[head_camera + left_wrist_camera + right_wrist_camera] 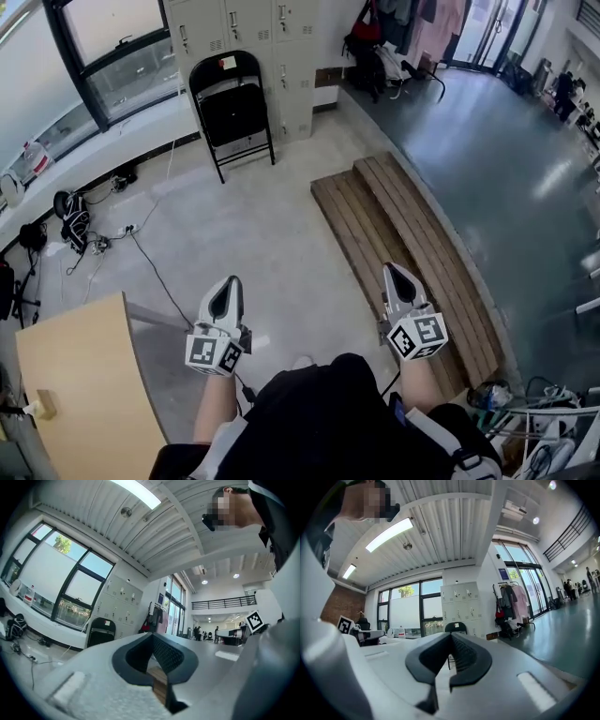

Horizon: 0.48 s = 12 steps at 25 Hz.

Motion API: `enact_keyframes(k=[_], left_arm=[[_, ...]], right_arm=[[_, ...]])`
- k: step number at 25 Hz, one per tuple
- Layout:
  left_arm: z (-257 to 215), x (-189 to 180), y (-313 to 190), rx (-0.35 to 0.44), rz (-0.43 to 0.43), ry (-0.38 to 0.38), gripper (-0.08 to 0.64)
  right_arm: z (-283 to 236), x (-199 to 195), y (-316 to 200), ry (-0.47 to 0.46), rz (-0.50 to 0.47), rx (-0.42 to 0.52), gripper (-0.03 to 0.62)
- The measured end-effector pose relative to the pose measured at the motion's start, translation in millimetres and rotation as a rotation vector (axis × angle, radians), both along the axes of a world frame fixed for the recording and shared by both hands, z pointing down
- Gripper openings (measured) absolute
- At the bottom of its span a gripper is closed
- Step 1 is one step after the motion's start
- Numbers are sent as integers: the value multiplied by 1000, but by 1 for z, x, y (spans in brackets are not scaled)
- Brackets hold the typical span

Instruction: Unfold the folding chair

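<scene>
A black folding chair [232, 111] stands folded against the grey lockers at the far side of the room, a white label on its backrest. It also shows small in the left gripper view, folding chair [101, 631], and just past the jaws in the right gripper view, folding chair [456, 627]. My left gripper [226, 284] and right gripper [393, 272] are held side by side in front of the person's body, far from the chair. Both are shut with nothing between the jaws, and both point level toward the chair.
Grey lockers [246, 37] stand behind the chair. A low wooden platform [403, 244] runs along the right. Cables and a bag [73, 217] lie by the left wall. A wooden tabletop [84, 384] is at near left. A clothes rack [394, 37] stands far right.
</scene>
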<state>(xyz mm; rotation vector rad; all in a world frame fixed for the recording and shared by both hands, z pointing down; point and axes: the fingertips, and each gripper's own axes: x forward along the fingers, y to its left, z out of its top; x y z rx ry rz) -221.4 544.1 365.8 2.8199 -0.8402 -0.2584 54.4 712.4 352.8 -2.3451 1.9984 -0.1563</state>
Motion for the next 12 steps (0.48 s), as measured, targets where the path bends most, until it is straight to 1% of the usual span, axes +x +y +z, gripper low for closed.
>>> enact_keyframes(k=[3, 6, 9, 12], left_arm=[[8, -15, -8, -12, -57, -19, 2], [14, -25, -15, -22, -106, -26, 2], [12, -24, -16, -29, -147, -29, 2], [11, -19, -18, -18, -198, -29, 2]], right_arm=[[7, -3, -22, 8, -24, -19, 6], [13, 6, -43, -38, -31, -12, 6], [10, 17, -61, -63, -53, 0, 6], [12, 30, -75, -71, -75, 2, 6]])
